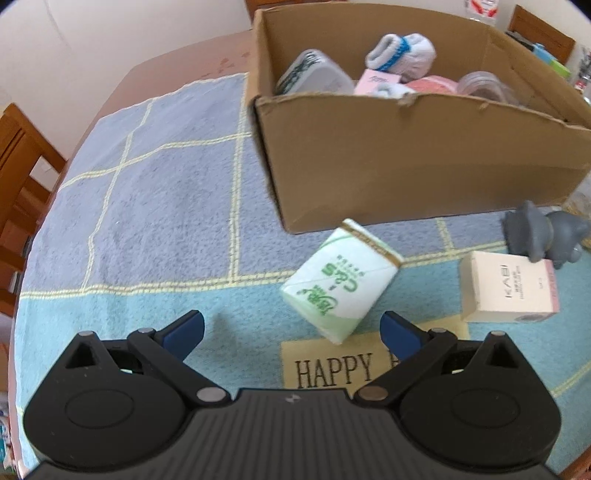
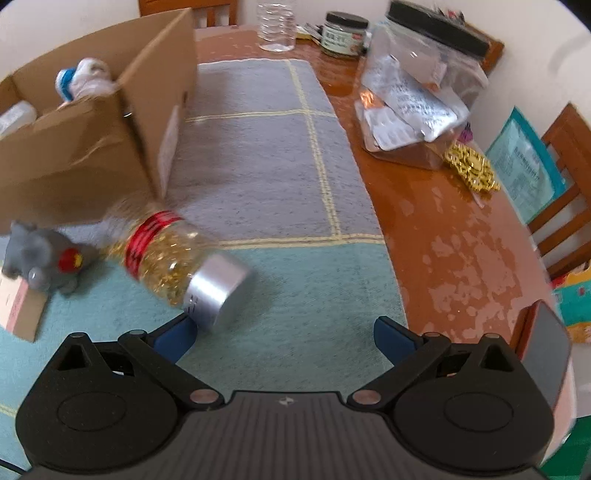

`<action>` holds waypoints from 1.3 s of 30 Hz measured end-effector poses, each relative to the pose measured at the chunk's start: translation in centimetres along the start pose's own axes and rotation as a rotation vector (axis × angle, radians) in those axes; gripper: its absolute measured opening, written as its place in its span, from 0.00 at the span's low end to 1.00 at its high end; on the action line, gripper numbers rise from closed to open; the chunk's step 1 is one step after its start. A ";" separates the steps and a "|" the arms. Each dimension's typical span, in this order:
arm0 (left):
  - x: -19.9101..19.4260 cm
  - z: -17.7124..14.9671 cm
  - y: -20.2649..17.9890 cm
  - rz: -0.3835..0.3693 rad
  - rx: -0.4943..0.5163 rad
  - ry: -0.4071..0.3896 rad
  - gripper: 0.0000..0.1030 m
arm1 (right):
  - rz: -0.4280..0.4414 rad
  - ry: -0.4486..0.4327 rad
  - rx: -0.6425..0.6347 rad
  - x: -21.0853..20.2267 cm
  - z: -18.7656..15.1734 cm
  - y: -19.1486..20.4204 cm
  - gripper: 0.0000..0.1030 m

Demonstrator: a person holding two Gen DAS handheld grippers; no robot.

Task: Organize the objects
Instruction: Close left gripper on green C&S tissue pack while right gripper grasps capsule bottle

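Observation:
A cardboard box (image 1: 424, 155) stands on the checked cloth, holding a rolled sock (image 1: 400, 50), a clear container, a pink box and other items. In front of it lie a green-and-white tissue pack (image 1: 341, 282), a cream box marked KABI (image 1: 508, 286) and a grey elephant toy (image 1: 546, 236). My left gripper (image 1: 291, 332) is open just short of the tissue pack. In the right wrist view a jar of gold bits with a silver lid (image 2: 177, 258) lies on its side beside the elephant toy (image 2: 44, 262). My right gripper (image 2: 284, 336) is open, its left finger close to the lid.
The box corner (image 2: 147, 122) rises at the left. On bare wood to the right sit a large clear jar with packets (image 2: 417, 92), gold beads (image 2: 472, 170), a small jar (image 2: 343, 35) and a clear bottle (image 2: 277, 26). Wooden chairs (image 1: 18, 162) flank the table.

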State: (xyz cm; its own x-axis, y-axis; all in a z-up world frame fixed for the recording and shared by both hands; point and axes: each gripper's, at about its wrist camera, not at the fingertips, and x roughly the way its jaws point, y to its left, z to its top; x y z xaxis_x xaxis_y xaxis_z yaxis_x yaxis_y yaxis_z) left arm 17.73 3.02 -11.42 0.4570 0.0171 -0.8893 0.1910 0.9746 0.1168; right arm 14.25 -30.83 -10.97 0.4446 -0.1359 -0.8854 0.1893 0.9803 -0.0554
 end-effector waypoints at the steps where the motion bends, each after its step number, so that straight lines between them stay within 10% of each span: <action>1: 0.1 0.0 0.2 0.012 -0.010 0.006 0.98 | 0.007 0.003 0.011 0.2 0.2 -0.4 1.00; 14: 0.9 0.4 3.3 0.075 -0.080 0.008 0.98 | 0.023 0.016 -0.046 0.6 1.3 -1.1 1.00; 24: 0.8 0.1 0.9 -0.098 -0.019 0.010 0.98 | 0.261 0.022 -0.031 -0.6 0.9 0.3 1.00; 39: 2.9 2.6 0.3 -0.096 -0.050 -0.038 0.98 | 0.284 0.007 0.013 0.2 3.2 2.8 1.00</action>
State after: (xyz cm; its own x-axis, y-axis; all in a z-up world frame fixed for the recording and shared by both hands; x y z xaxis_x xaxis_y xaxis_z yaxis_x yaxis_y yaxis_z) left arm 21.39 2.75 -12.78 0.4717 -0.0849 -0.8777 0.1921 0.9813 0.0084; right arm 17.64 -28.55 -9.80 0.4757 0.1448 -0.8676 0.0689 0.9772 0.2009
